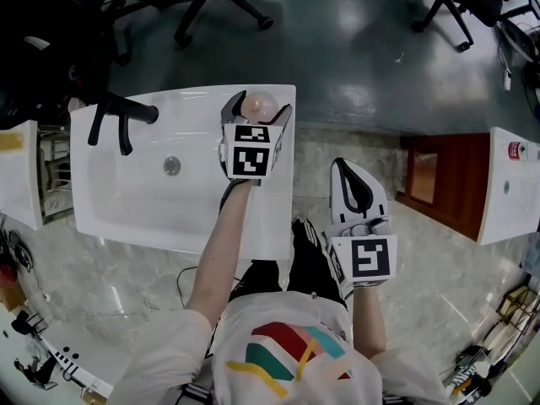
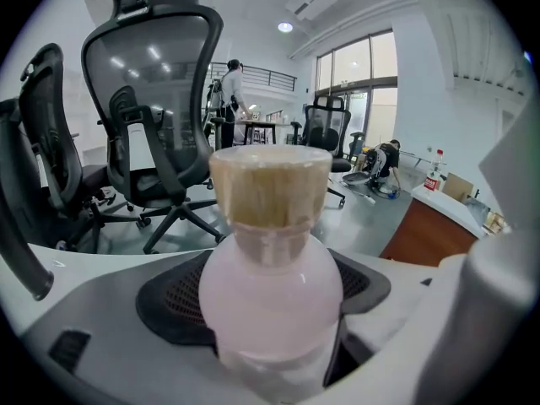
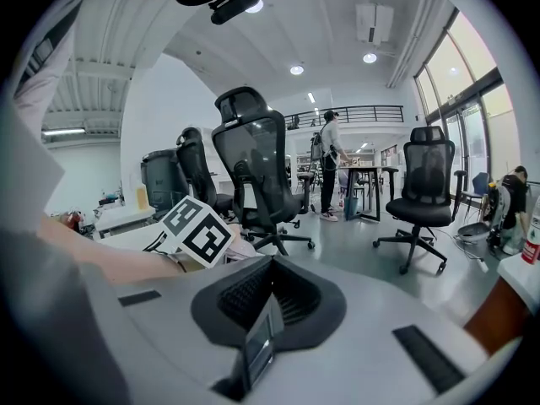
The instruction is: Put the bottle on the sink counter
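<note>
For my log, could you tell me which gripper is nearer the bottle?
Left. The left gripper clamps the bottle; the right gripper hangs shut, off to its right.

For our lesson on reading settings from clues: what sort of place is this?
Probably an open office or lab, not a bathroom: mesh office chairs, a white sink with a black tap, tall windows.

The head view looks steeply down from above onto the white rectangular ceramic sink (image 1: 110,192). The left gripper view sits very near the pale pink plastic bottle (image 2: 270,294), facing level toward black mesh office chairs (image 2: 160,99); the right gripper view shares these chairs (image 3: 257,159).
</note>
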